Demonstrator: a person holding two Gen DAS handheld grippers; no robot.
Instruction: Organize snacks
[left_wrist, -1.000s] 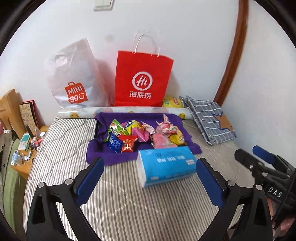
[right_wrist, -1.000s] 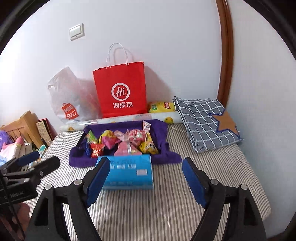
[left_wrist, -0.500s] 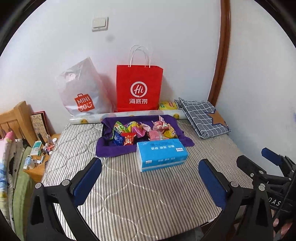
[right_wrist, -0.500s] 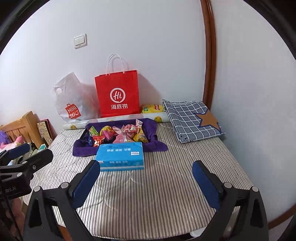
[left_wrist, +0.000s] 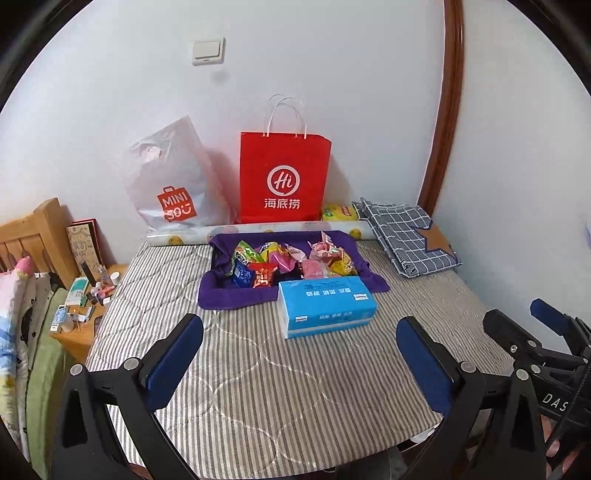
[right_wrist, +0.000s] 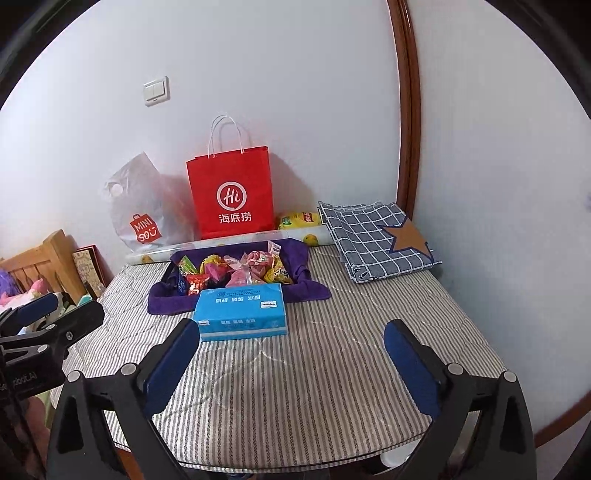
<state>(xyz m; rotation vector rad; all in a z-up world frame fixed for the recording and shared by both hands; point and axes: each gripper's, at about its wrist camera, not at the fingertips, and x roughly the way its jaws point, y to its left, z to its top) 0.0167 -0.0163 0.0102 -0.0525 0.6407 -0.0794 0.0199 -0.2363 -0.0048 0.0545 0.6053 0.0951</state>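
Observation:
Several bright snack packets (left_wrist: 288, 262) (right_wrist: 236, 269) lie heaped on a purple cloth-lined tray (left_wrist: 221, 295) (right_wrist: 166, 299) at the back middle of the striped table. A blue tissue pack (left_wrist: 327, 306) (right_wrist: 242, 312) lies flat just in front of the tray. My left gripper (left_wrist: 299, 354) hangs open above the table's near part, well short of the pack, nothing between its fingers. My right gripper (right_wrist: 291, 354) is open too, its left fingertip near the pack's front left corner but apart from it. Each gripper shows at the other view's edge.
A red paper bag (left_wrist: 284, 177) and a white plastic bag (left_wrist: 170, 184) lean on the back wall behind a paper roll (left_wrist: 184, 236). A folded checked cloth (left_wrist: 410, 236) lies at the back right. A cluttered wooden stand (left_wrist: 81, 314) sits left of the table.
Both grippers have drawn back from the tray and tissue pack, which now look smaller and farther. The right gripper's jaws stand wider than a second ago. The objects have not moved.

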